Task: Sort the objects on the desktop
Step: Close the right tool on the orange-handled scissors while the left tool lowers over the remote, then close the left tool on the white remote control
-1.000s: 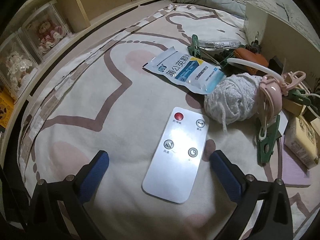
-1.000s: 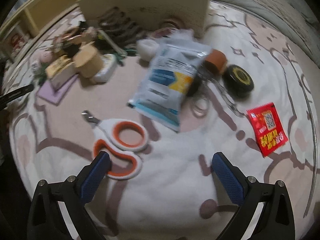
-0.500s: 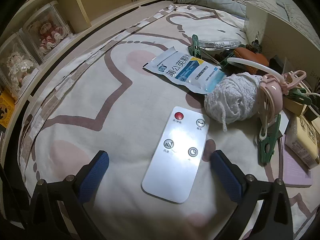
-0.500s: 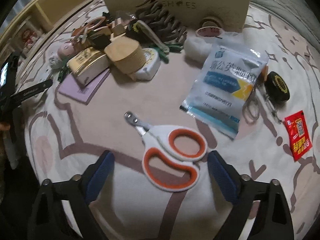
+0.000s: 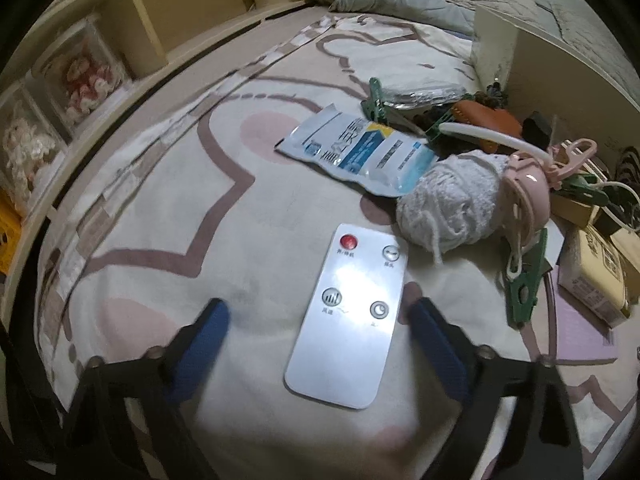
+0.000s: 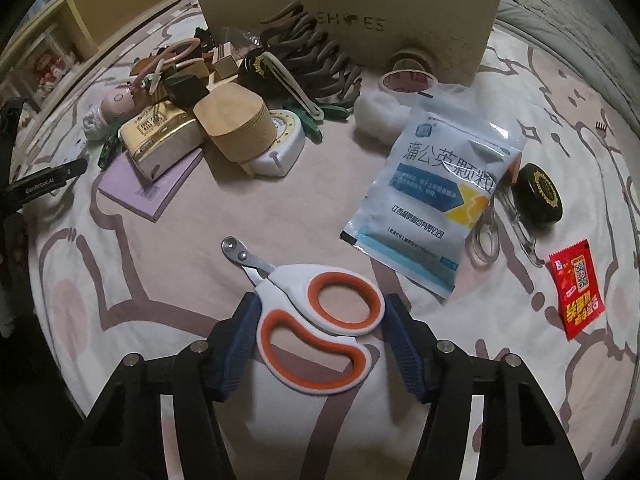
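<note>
A white remote control [image 5: 347, 312] with a red button lies on the patterned cloth [image 5: 160, 220]. My left gripper [image 5: 316, 320] is open, its blue pads on either side of the remote's lower half, the right pad close to its edge. White-and-orange pet nail clippers [image 6: 316, 316] lie on the cloth in the right wrist view. My right gripper [image 6: 318, 320] has closed in around their handles, both blue pads touching or nearly touching the white plastic.
A beige shoe box [image 6: 348, 20] stands at the back with a pile of small items before it: purple notepad [image 6: 150, 184], stacked coasters [image 6: 240, 124], white scale [image 6: 280, 140]. A blue-white sachet [image 6: 432, 196], black tin [image 6: 538, 196], red packet [image 6: 576, 288], yarn ball [image 5: 452, 200], green clips [image 5: 524, 280].
My right gripper moved forward over the nail clippers and narrowed its jaws around the handles. My left gripper edged forward and its jaws narrowed slightly around the remote.
</note>
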Demonstrator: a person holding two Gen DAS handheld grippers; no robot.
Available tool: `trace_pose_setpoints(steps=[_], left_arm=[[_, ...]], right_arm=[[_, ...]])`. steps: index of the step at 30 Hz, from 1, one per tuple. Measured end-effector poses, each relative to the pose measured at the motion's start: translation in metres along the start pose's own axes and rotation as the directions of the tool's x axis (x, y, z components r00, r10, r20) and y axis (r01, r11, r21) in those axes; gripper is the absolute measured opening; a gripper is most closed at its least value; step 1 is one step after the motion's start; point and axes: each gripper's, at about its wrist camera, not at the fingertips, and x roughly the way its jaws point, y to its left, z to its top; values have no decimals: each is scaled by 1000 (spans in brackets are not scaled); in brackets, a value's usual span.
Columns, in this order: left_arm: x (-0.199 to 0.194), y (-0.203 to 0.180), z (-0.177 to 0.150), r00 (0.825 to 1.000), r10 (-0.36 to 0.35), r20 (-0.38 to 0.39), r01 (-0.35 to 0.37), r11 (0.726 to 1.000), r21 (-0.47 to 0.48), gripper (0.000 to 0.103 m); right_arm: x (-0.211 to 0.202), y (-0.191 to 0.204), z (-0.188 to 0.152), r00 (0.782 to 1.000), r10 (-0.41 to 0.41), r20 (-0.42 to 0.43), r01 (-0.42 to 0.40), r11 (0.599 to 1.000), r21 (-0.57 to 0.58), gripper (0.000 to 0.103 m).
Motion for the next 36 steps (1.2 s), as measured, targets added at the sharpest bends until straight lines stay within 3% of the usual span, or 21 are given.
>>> trace_pose_setpoints(steps=[9, 17, 36], left_arm=[[-6, -5, 1, 998, -59, 2, 59, 998, 26, 46], [-9, 3, 5, 994, -110, -12, 109, 993, -42, 40], [-31, 1, 14, 991, -117, 66, 119, 992, -27, 40]], right_arm=[[-1, 1, 1, 1000, 15, 10, -15, 1000, -4, 63], [-2, 3, 7, 999, 41, 14, -41, 999, 4, 63], [-19, 12, 24, 995, 67, 74, -67, 998, -6, 63]])
